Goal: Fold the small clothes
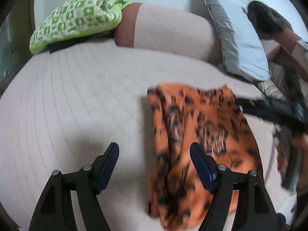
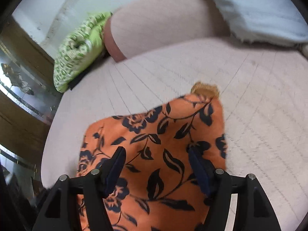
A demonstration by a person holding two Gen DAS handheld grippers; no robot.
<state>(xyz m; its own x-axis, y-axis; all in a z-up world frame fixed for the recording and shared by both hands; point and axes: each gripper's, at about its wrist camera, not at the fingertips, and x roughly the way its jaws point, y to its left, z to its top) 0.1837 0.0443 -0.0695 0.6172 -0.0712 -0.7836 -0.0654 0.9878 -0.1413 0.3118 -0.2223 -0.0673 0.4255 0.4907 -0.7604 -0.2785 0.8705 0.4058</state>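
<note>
Left wrist view: the orange floral garment (image 1: 194,134) lies blurred on the pale bed (image 1: 77,100), its long axis running from the near edge away toward the pillows. The left hand-held gripper (image 1: 154,154) stands wide, empty. The right hand-held gripper (image 2: 156,159) hovers spread above the cloth, gripping nothing.

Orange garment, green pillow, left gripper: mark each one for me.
Orange garment (image 2: 154,134): right wrist view, middle of the floral cloth.
Green pillow (image 1: 77,19): left wrist view, patterned top face.
Left gripper (image 1: 154,150): left wrist view, midway between the fingertips, jaws apart.
</note>
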